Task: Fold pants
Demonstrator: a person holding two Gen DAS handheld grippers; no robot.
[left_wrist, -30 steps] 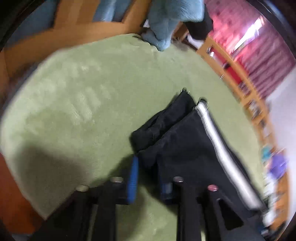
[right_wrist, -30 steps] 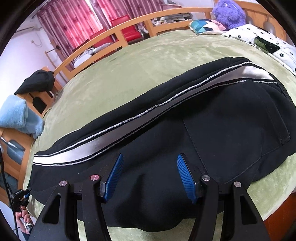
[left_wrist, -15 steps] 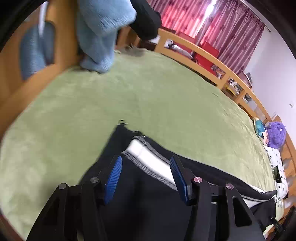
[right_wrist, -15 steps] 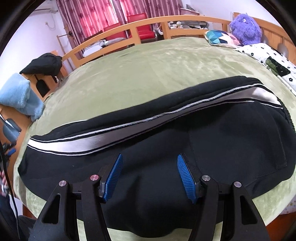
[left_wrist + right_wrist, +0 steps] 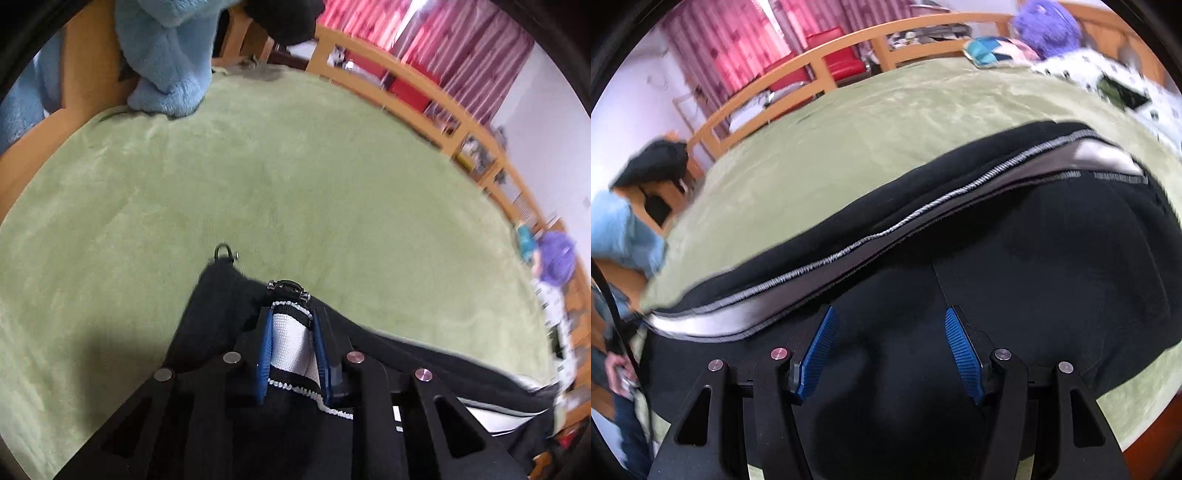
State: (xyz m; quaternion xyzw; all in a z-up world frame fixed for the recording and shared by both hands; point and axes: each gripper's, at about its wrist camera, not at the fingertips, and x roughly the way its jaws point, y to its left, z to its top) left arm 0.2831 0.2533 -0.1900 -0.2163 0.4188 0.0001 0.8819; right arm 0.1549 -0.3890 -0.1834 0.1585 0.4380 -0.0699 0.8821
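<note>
Pants (image 5: 218,317) cuff pinched in left gripper (image 5: 291,354) — right gripper (image 5: 888,354) spread above them.

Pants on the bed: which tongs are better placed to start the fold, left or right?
Left, probably. The left tongs are shut on the white-striped cuff at the leg end of the black pants, ready to carry it over. The right tongs hover open above the seat, gripping nothing.

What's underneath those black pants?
The black pants lie on a green blanket, which shows all around them. Whatever lies directly beneath the fabric is covered and cannot be seen.
</note>
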